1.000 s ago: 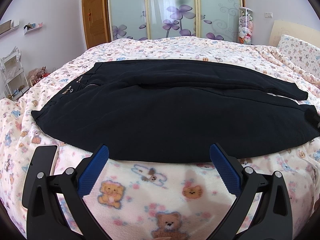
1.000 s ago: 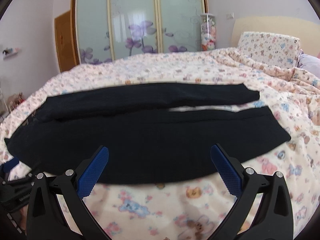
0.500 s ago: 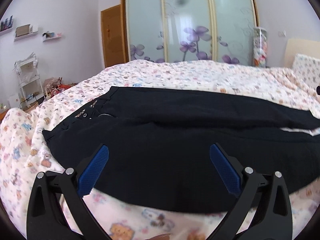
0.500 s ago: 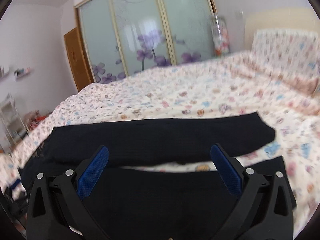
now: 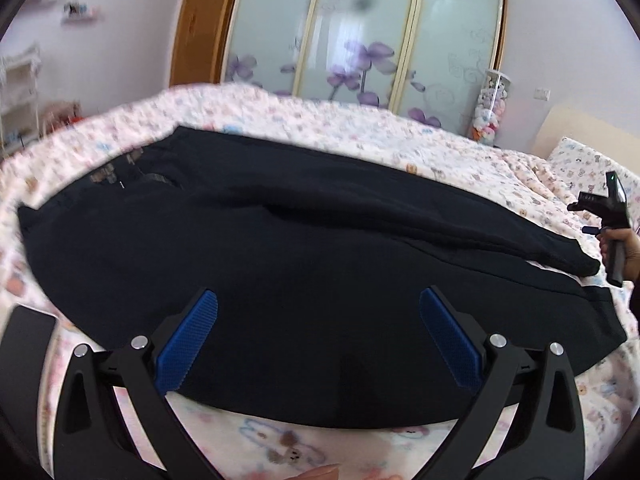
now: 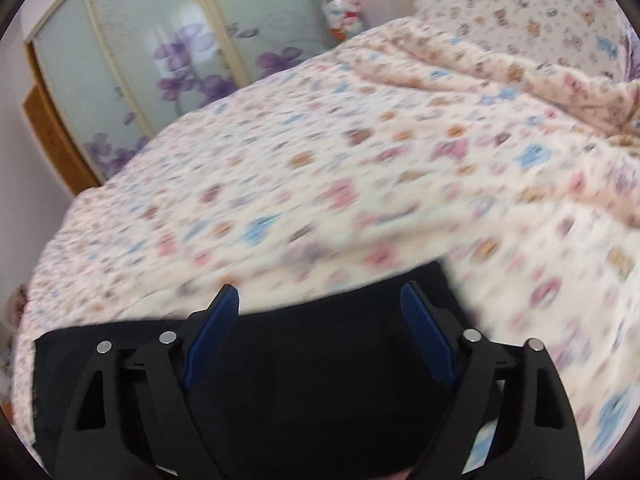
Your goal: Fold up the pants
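Black pants (image 5: 280, 248) lie flat across the bed, waistband with zipper at the left, the two legs running right, the far leg lying beside the near one. My left gripper (image 5: 318, 320) is open over the near leg, close above the cloth. My right gripper (image 6: 320, 312) is open, its blue pads (image 6: 212, 336) over the far leg's cuff end (image 6: 320, 344). The right gripper's handle in a hand shows in the left wrist view (image 5: 614, 216) by the cuffs.
The bed cover (image 6: 320, 160) is a pale teddy-bear print. A pillow (image 6: 520, 8) and headboard are at the right. Sliding wardrobe doors with purple flowers (image 5: 360, 40) and a wooden door stand behind. A white shelf (image 5: 16, 92) is at far left.
Both grippers have moved forward and lower over the pants. The right gripper swung to the cuff end of the far leg, and its jaws have narrowed somewhat.
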